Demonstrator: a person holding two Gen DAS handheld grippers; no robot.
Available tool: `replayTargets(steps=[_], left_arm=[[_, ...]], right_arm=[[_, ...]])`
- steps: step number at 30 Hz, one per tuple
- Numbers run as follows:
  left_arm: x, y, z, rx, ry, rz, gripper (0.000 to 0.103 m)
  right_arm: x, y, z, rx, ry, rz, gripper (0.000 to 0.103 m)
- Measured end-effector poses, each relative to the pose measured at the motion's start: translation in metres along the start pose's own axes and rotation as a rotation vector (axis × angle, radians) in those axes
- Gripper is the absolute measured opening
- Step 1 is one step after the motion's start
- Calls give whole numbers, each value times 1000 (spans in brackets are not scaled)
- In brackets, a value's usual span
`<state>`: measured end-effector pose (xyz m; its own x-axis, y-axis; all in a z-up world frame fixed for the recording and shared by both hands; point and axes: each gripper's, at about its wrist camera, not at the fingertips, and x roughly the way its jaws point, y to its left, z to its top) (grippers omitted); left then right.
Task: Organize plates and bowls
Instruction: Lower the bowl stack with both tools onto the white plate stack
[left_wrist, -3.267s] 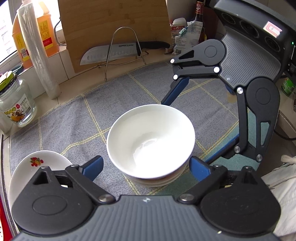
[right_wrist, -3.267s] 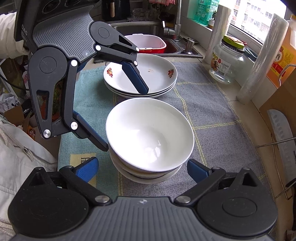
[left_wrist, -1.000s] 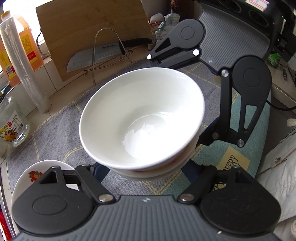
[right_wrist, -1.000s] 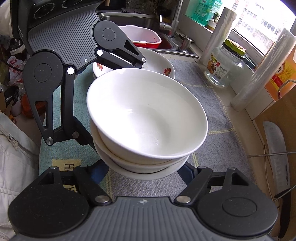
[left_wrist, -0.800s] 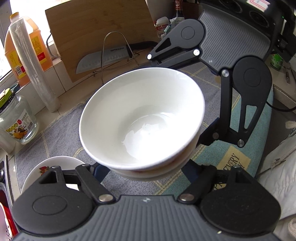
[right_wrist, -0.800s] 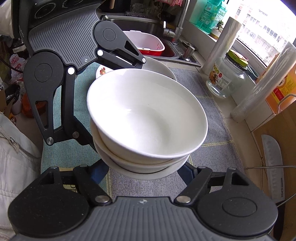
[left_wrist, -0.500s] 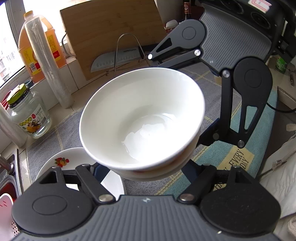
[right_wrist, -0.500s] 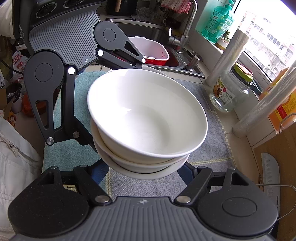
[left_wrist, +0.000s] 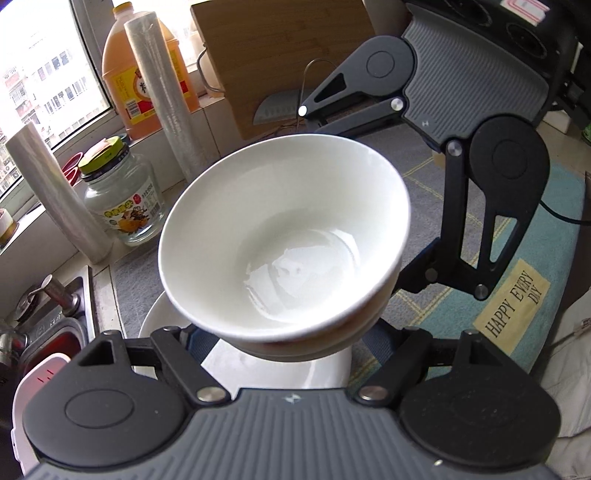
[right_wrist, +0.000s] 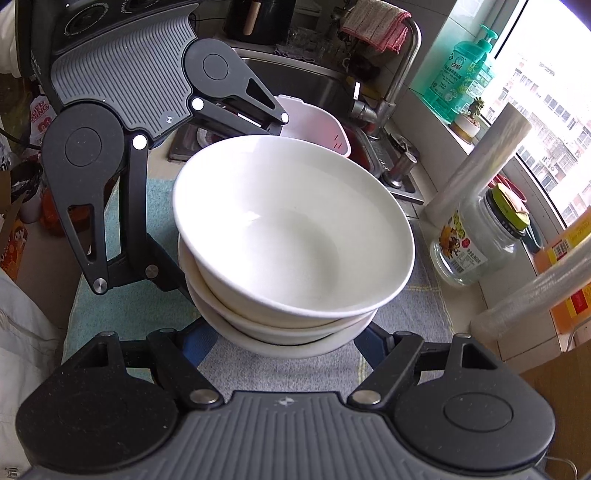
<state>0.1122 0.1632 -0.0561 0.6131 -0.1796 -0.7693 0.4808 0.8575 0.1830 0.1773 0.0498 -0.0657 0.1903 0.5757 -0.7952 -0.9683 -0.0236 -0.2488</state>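
A grey checked cloth mat (right_wrist: 406, 306) covers the counter beside the steel sink (right_wrist: 314, 85). Held above it is a stack of nested white ceramic bowls (right_wrist: 291, 236), over a white plate (left_wrist: 295, 369). The left gripper (left_wrist: 284, 343) and the right gripper (right_wrist: 286, 345) face each other, each pinching the stack's lower part. A lidded glass jar (right_wrist: 476, 240) stands nearby.

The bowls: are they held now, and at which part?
Yes. The stack of white bowls is held by both grippers, left gripper and right gripper, low on opposite sides.
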Motion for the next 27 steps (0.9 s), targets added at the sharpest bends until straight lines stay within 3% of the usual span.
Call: replayTargets(steps=[7, 27], left_arm=[[6, 22, -14, -16, 28, 42, 81], [30, 51, -33, -72, 75, 19, 81]], right_arm=[[28, -4, 19, -8, -6, 5, 83], [67, -9, 29, 23, 43, 37, 82]])
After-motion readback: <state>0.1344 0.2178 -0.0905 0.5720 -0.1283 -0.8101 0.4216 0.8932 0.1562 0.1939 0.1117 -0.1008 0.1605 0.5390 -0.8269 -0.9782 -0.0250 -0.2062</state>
